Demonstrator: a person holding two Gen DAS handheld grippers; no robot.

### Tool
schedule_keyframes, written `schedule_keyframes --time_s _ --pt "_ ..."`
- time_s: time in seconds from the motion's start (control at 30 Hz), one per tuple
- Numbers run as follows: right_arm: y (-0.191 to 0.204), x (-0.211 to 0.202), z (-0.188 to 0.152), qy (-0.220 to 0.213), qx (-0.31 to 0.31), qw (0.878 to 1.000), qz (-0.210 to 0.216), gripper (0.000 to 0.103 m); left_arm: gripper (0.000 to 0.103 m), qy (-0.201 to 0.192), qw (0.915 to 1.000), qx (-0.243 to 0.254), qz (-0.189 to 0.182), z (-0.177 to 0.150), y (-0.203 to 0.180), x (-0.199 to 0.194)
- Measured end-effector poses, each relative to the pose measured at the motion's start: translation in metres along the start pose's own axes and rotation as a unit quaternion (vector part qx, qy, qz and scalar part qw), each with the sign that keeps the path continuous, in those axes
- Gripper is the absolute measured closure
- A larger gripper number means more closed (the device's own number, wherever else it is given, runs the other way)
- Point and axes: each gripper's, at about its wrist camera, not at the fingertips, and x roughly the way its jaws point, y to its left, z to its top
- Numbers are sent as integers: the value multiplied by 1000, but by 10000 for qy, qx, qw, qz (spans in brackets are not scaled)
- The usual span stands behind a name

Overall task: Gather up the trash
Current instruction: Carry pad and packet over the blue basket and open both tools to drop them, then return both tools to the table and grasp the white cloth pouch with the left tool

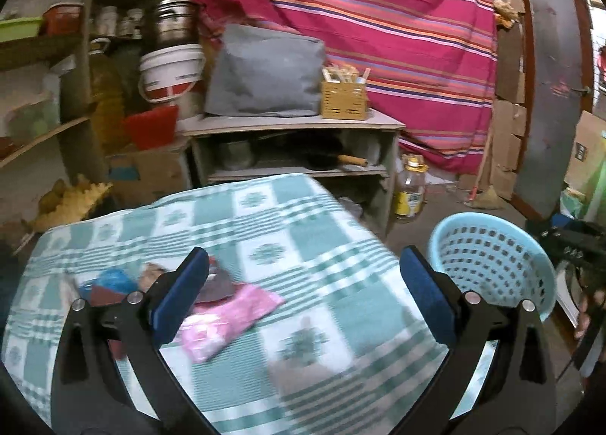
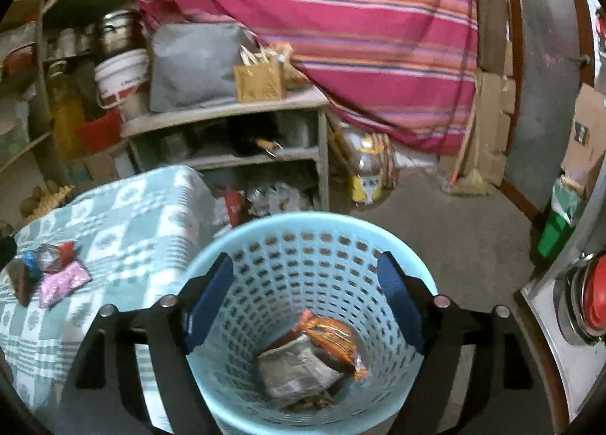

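A pile of wrappers lies on the green checked tablecloth (image 1: 310, 245): a pink packet (image 1: 227, 315), a blue one (image 1: 113, 279) and dark ones. My left gripper (image 1: 306, 283) hovers open and empty above the table, its left finger over the pile. The light blue plastic basket (image 1: 492, 257) stands on the floor right of the table. In the right wrist view my right gripper (image 2: 306, 298) is open and empty right over the basket (image 2: 242, 245), where an orange packet (image 2: 333, 336) and a grey one (image 2: 299, 370) lie. The pile (image 2: 49, 276) also shows at the left.
A wooden shelf unit (image 1: 295, 124) with a grey bag and a yellow box stands behind the table. A striped pink cloth (image 1: 378, 37) hangs at the back. An oil bottle (image 1: 409, 188) stands on the floor. Cluttered shelves (image 1: 45, 48) are at the left.
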Motion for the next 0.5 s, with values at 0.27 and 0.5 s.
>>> schedule_keyframes --time_s 0.27,0.5 --pt "68 -33 3 -441 -375 9970 505 16 6 -70 9980 -267 574 -5 75 -26" --pt "132 -38 -3 -494 -780 9924 815 9 6 -44 9937 -248 1090 -22 135 -39"
